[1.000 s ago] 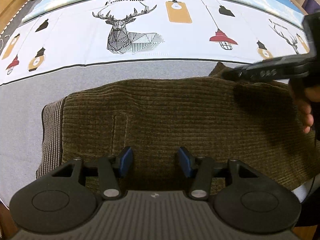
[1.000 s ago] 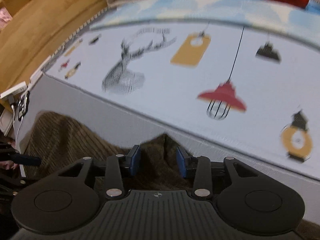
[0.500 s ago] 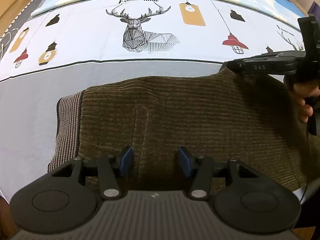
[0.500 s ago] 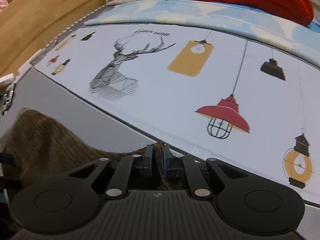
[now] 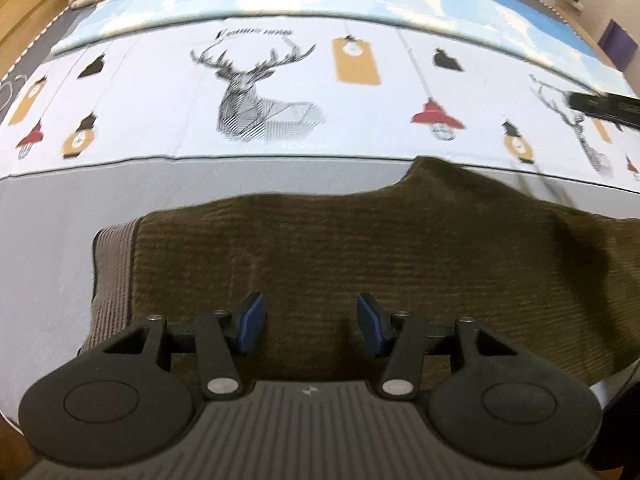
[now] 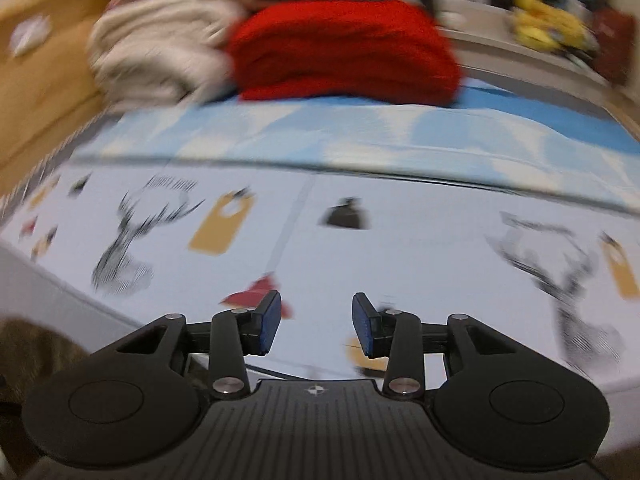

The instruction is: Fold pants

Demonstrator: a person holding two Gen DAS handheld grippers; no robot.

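Pants (image 5: pixel 360 264): dark olive-brown corduroy, fine ribs running across, folded into a broad flat slab on the grey band of the bedsheet (image 5: pixel 100 184). A lighter grey-brown ribbed layer sticks out at the slab's left end, w/ a dark edge along it. A faint vertical seam runs down the upper layer, left of centre. Far edge is uneven: low on the left, rising to a small peak toward the right, where the fabric crosses the black line into the white printed part of the sheet. Right part of the slab runs out of frame, w/ a dark shadow over it.

Left gripper (image 5: pixel 311 322): hovers over the near part of the pants, blue pads spread apart, nothing pinched between them; cloth only seen below the gap.

Right gripper (image 6: pixel 316 326): jaws opening, nothing between the pads. It points out over the white printed sheet beyond the pants; pic heavily blurred. Only a brown scrap of the pants shows at its lower left corner. In the left wrist view its black body pokes in at the right edge, above and beyond the pants' peak, clear of the fabric.

Far past the pants: deer print (image 5: pixel 256 100), lamp prints, blue strip of sheet, then a red folded blanket (image 6: pixel 344 48) beside a pile of beige cloth (image 6: pixel 160 56).
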